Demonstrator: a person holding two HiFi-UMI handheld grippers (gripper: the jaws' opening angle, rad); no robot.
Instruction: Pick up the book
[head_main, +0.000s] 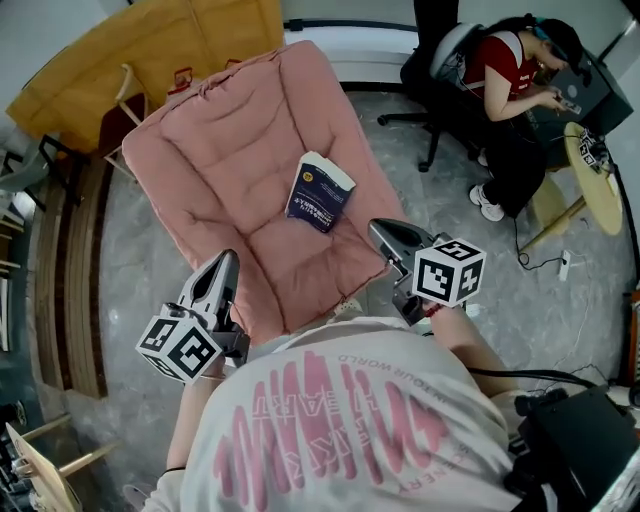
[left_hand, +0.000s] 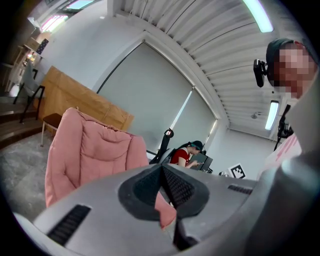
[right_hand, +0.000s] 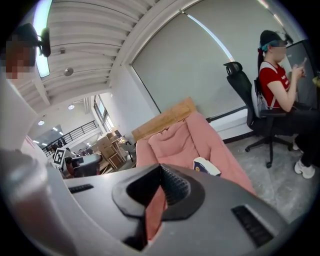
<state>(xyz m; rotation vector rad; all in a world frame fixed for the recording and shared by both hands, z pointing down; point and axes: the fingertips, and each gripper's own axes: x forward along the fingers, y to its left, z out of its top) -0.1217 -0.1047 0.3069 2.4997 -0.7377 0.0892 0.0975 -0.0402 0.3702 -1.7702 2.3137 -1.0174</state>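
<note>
book on a pink recliner, both grippers closed, apart from it
the dark-blue book (head_main: 320, 193) lies flat mid-seat on the padded pink recliner (head_main: 210, 170); its cover print is too small to read. the left gripper (head_main: 224, 262) and right gripper (head_main: 380, 230) hover over the seat's near edge, jaws pressed together, holding nothing. the wearer's shirt (head_main: 340, 420) reads "in your world". a person in red (head_main: 505, 70) sits well off to the right.

Right gripper (right_hand: 160, 166), jaws together, empty; book (right_hand: 206, 166) on pink lounge chair (right_hand: 175, 142) beyond
</note>
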